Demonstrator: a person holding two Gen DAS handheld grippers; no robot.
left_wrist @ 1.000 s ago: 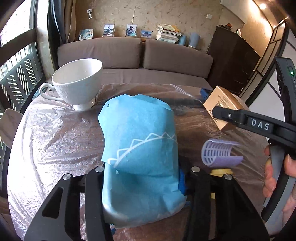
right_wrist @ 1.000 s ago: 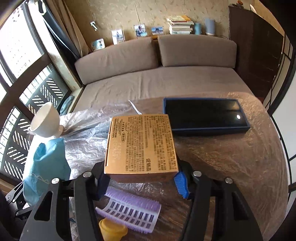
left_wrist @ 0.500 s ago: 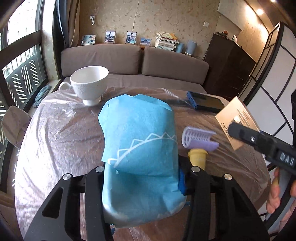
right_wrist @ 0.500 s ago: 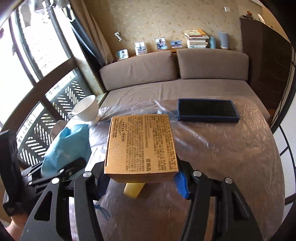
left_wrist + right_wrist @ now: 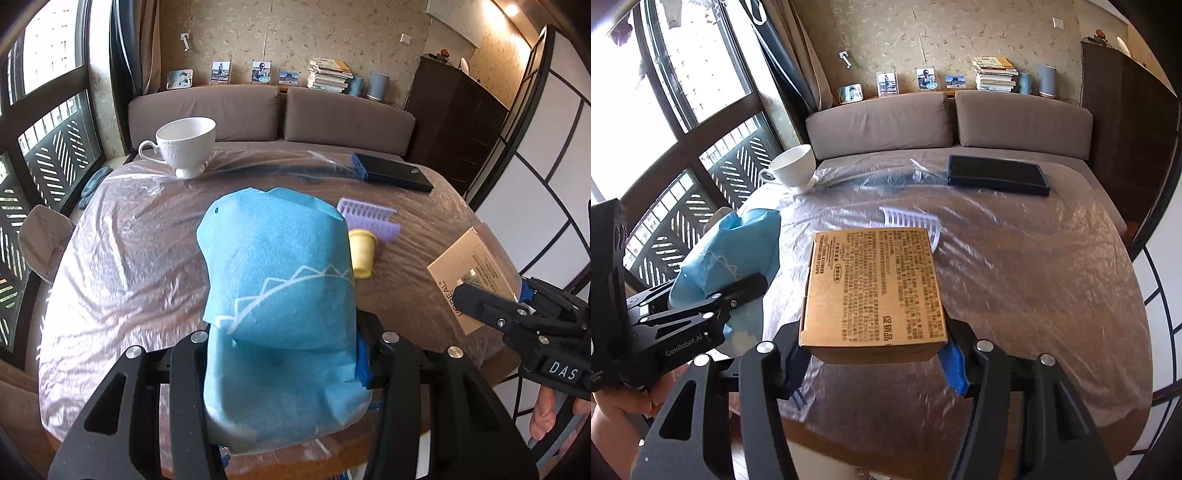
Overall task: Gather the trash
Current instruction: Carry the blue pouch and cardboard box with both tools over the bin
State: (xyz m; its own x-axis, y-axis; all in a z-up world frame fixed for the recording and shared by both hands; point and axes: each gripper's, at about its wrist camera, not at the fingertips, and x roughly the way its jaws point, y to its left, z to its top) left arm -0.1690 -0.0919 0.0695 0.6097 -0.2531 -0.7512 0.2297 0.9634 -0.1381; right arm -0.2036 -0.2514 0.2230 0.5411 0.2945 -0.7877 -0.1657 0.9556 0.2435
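Blue crinkled paper fills the space between my left gripper's (image 5: 280, 354) fingers: it is a soft blue paper bag (image 5: 279, 295) with a white zigzag print, pinched at its lower half and standing up over the round table wrapped in clear plastic film (image 5: 133, 251). My right gripper (image 5: 873, 350) is clamped on a flat tan cardboard box printed with small text (image 5: 873, 288), held by its near edge so the box juts forward over the table. In the left wrist view that box sits off to the right, well apart from the bag. On the table beyond the bag lie a lilac plastic comb-like piece (image 5: 369, 218) and, just beside it, a small yellow plastic cap (image 5: 362, 253). Farther back stand a white ceramic cup (image 5: 184, 146) and a dark flat tray with a blue rim (image 5: 391, 175).
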